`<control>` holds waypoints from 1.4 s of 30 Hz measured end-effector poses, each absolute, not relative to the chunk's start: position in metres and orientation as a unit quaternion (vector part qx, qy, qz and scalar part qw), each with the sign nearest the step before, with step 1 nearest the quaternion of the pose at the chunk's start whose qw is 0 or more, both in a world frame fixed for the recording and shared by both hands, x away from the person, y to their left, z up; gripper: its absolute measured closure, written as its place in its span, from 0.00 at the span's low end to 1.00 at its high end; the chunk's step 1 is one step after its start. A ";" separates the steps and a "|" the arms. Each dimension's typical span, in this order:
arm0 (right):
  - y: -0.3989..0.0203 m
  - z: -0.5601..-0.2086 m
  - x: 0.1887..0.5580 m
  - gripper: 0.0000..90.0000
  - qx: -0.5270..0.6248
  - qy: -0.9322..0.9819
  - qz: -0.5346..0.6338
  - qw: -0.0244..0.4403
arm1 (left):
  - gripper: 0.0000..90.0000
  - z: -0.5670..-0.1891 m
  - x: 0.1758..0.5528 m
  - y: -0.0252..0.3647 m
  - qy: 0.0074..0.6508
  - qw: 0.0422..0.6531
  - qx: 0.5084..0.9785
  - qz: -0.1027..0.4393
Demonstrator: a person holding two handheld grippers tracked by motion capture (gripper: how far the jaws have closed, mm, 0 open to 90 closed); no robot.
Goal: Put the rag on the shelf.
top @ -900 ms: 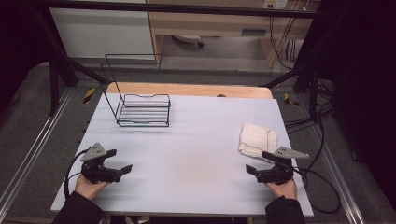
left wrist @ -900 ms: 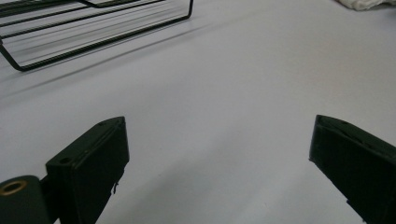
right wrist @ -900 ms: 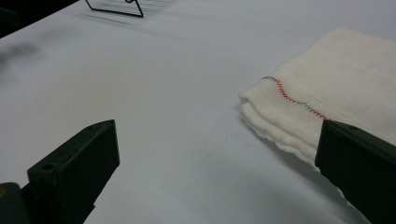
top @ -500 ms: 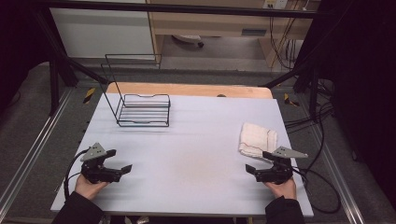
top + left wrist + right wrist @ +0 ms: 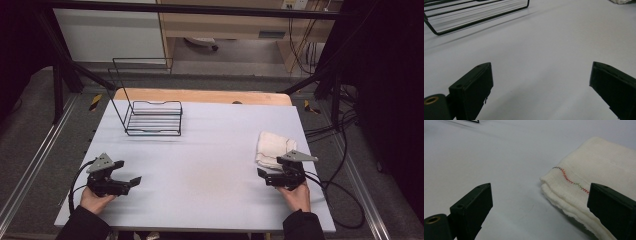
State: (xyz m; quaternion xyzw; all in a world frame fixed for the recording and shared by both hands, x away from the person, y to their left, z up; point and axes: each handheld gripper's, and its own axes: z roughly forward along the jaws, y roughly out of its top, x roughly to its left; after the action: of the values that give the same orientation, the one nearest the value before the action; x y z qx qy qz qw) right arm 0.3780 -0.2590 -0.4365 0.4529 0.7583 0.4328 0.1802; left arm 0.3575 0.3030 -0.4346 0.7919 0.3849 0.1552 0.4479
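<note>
A folded cream cloth [image 5: 272,148] lies on the right side of the white table [image 5: 210,150]; up close the cloth [image 5: 596,175] shows a stitched coloured zigzag line. My right gripper [image 5: 263,176] rests low on the table just in front of the cloth, its jaws open with nothing between them; in the right gripper view the gripper [image 5: 544,220] has the cloth's corner ahead and to the right. My left gripper [image 5: 131,181] sits near the table's front left corner, open and empty; bare tabletop lies between its jaws [image 5: 541,100].
A black wire rack [image 5: 150,112] with a tall back frame stands at the table's back left; its base [image 5: 471,17] is ahead of the left gripper. A wooden board [image 5: 200,96] borders the far edge. Cables [image 5: 340,190] trail off the right side.
</note>
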 end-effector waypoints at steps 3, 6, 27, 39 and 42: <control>-0.255 -0.439 0.386 0.10 0.458 0.765 0.414 0.183 | 0.06 -0.435 0.358 0.303 0.387 0.448 0.791 0.155; -0.253 -0.440 0.391 0.14 0.460 0.767 0.407 0.184 | 0.06 -0.435 0.358 0.304 0.387 0.447 0.791 0.154; -0.241 -0.450 0.417 0.77 0.418 0.805 0.367 0.206 | 0.07 -0.436 0.359 0.303 0.385 0.444 0.794 0.154; -0.239 -0.448 0.421 0.95 0.399 0.819 0.347 0.220 | 0.07 -0.436 0.359 0.303 0.384 0.444 0.795 0.153; -0.239 -0.446 0.420 0.95 0.395 0.818 0.355 0.220 | 0.07 -0.436 0.359 0.303 0.384 0.444 0.795 0.154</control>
State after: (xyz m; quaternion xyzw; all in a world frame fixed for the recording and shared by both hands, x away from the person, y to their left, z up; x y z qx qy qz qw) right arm 0.4198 -0.2389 -0.4461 0.3955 0.8182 0.3549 0.2196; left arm 0.3593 0.3035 -0.4357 0.7945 0.3844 0.1536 0.4443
